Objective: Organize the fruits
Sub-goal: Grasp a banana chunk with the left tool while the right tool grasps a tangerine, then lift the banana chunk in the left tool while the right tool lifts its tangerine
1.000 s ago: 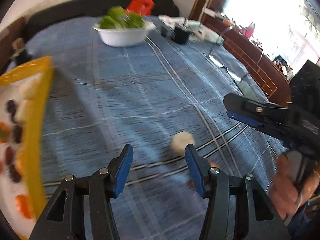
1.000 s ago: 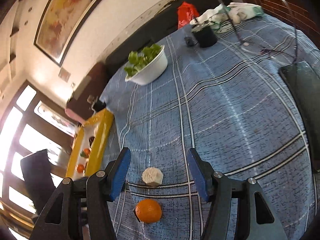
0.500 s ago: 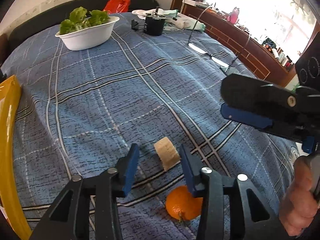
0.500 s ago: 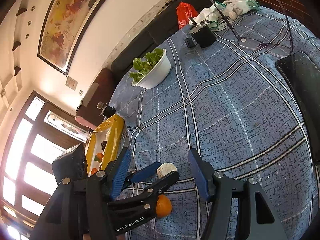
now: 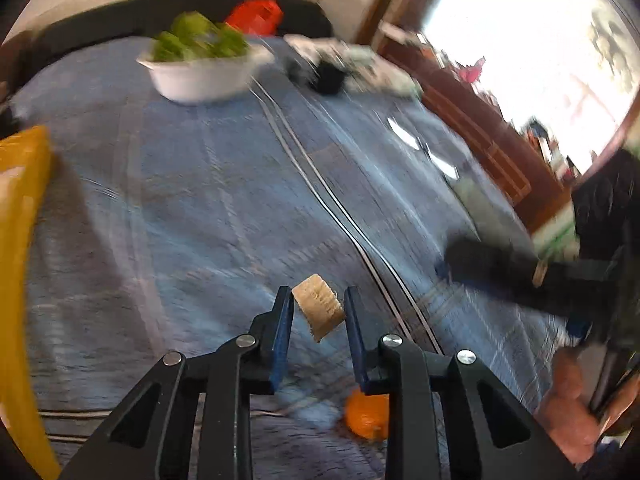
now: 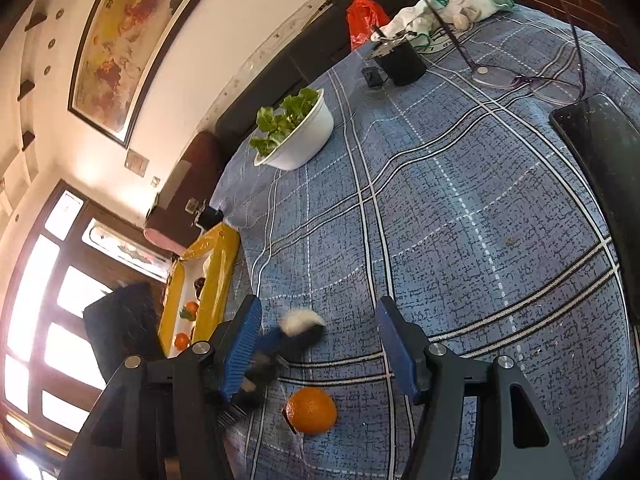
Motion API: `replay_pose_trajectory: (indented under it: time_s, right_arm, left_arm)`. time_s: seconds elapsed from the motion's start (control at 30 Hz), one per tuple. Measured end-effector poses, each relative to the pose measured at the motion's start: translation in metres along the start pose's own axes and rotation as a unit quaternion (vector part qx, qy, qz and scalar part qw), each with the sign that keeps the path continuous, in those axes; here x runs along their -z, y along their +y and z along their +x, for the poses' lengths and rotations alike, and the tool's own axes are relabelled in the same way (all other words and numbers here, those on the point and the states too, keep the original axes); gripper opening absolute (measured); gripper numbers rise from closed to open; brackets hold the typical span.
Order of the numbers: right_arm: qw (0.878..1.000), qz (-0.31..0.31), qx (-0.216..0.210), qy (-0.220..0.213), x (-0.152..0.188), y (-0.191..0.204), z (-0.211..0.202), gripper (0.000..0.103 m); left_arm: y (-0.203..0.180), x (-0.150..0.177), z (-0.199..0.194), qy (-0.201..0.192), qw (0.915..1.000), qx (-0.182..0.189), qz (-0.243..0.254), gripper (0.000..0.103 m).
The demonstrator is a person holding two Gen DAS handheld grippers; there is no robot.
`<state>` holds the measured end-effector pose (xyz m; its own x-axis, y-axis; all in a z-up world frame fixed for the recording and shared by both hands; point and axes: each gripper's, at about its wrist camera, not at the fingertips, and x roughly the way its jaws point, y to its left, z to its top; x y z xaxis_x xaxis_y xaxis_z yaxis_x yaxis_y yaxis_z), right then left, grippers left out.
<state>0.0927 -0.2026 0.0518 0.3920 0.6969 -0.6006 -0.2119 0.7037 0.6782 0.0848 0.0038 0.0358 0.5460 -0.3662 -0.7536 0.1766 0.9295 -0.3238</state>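
One pale banana slice (image 5: 318,307) sits at six o'clock; one loose orange (image 6: 311,410) lies on one blue plaid cloth (image 6: 460,220). One white bowl (image 6: 306,138) of greens stands at eleven o'clock, one yellow tray (image 6: 214,276) at nine, one pair of glasses (image 6: 516,78) and one phone (image 6: 600,152) at two

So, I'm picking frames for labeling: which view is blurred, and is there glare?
Left wrist view: motion-smeared bowl and cloth, window blown out; the held beige piece stays sharp. Right wrist view: crisp, orange clear, only the left gripper smeared.
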Motion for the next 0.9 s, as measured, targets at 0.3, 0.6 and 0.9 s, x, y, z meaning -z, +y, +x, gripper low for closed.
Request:
replay_pose_trajectory:
  time_s: [0.3,0.6,0.9]
  right_arm:
    - [0.984,-0.14,0.07,0.087,0.03,0.044,0.034,0.065]
    - [0.958,-0.231,0.113,0.127,0.052,0.054,0.045,0.065]
    - [0.965,-0.229,0.102,0.082,0.048,0.051,0.032,0.039]
  left_arm:
    - [0.031,-0.01,-0.037,-0.081,0.9933,-0.076,-0.032,0.025]
    - [0.033,-0.008,-0.035,-0.077,0.994,-0.071,-0.032,0.025]
    - [0.032,-0.009,-0.034,-0.078,0.9942,-0.067,-0.033,0.025]
